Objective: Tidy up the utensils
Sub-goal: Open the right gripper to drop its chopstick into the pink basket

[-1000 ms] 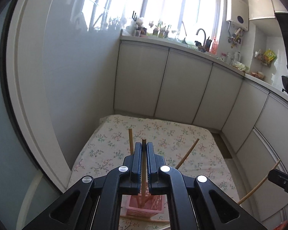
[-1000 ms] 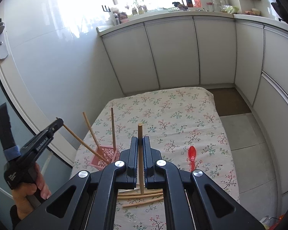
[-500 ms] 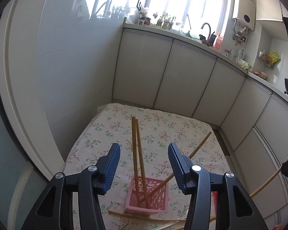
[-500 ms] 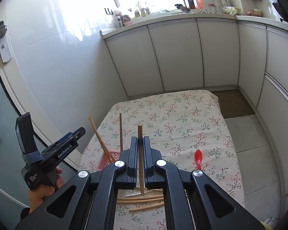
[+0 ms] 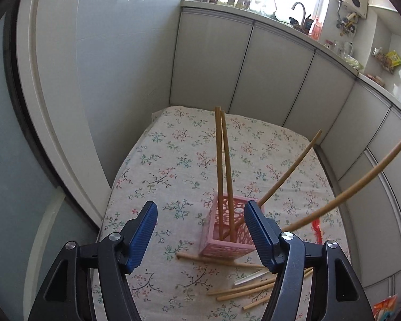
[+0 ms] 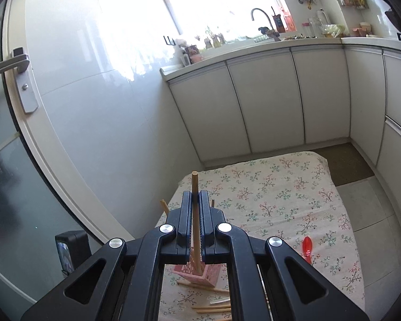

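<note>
Floral-cloth counter (image 5: 173, 160) carries a pink perforated holder (image 5: 228, 230) near its front edge; three chopsticks (image 5: 222, 165) already stand in it, two upright, one leaning right. Left hand-held gripper (image 5: 200, 232) spread wide, empty, just short of the holder. Right hand-held gripper (image 6: 196, 214) clamped on one chopstick (image 6: 195, 203) above the holder, not yet dropped. Left to do: several loose chopsticks (image 5: 243, 289) at the front edge, and a red spoon (image 6: 306, 248) to the right. Roughly half done.

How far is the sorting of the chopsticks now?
Done: three chopsticks stand in the pink holder. In hand: the right gripper grips one more chopstick; the left gripper is open and empty. Left: loose chopsticks and a red spoon lie on the cloth.
</note>
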A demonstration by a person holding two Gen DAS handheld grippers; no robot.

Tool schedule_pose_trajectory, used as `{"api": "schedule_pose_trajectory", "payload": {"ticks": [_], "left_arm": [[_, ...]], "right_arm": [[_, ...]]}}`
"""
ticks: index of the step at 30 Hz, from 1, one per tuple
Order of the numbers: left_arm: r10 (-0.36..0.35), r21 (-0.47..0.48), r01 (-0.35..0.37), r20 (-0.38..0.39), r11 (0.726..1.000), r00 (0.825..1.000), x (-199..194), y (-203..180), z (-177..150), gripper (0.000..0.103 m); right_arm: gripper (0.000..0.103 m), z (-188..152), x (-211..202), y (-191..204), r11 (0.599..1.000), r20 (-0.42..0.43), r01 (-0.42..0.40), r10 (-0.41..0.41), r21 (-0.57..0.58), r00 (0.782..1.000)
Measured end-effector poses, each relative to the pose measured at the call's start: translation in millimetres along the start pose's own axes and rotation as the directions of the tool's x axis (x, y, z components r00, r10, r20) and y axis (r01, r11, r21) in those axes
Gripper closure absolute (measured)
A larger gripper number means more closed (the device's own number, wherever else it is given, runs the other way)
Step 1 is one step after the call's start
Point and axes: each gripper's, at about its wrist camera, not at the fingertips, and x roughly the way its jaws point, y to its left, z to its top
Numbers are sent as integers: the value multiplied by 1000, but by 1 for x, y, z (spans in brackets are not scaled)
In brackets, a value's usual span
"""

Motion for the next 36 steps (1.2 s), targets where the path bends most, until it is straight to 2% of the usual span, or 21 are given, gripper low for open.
{"api": "schedule_pose_trajectory", "payload": {"ticks": [6,14,24,26,28,30,36], "left_arm": [[-16,25,17,-43,1000,999,5,0,-5,34],[-1,45,4,-80,999,997,11,3,-11,34],[22,53,-17,-98,998,995,15,6,-14,29],[25,56,-20,-98,998,995,14,5,-14,27],[24,57,-18,-101,998,995,14,4,-14,25],[21,57,-15,-104,998,994,13,4,-15,23],[10,48,-4,-123,999,992,13,4,-18,21]], "right_arm": [[98,-15,36,11,997,11,36,-35,-61,999],[98,-36,81,9,994,-62,54,-60,-98,996],[96,-42,89,-5,996,-110,38,-47,-81,993],[88,-40,86,-8,997,-114,33,-41,-71,993],[63,-38,79,-12,998,-114,21,-27,-54,993],[52,-37,70,-17,999,-101,6,-10,-41,995],[45,-33,43,-39,1000,-113,16,-19,-20,993]]}}
